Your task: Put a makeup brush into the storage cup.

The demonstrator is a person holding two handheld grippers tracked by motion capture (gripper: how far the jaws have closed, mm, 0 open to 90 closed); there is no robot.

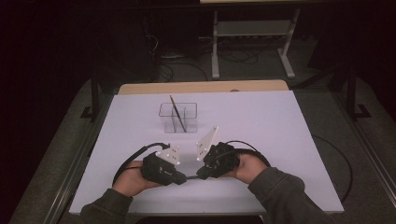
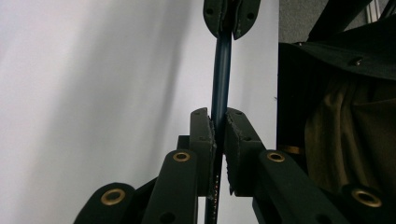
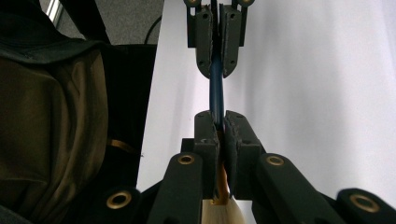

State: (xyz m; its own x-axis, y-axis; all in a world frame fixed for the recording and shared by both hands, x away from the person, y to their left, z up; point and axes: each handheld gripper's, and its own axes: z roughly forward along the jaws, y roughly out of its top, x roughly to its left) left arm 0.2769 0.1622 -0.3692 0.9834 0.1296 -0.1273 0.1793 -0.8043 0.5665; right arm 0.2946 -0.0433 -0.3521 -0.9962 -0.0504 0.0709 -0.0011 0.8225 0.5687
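Both tongs, left [image 2: 219, 128] and right [image 3: 220, 126], clamped on opposite ends of one dark-blue paintbrush [image 2: 221, 70].

Bare white counter [image 1: 261, 116] is lying open ahead of and to the outer side of each hand-held gripper. A clear divided box [image 1: 178, 117], with a thin stick [image 1: 176, 113] leaning in it, is standing ahead of the left hand-held gripper [image 1: 183, 178], well apart. Cables [image 1: 126, 163] are looping just beside both.
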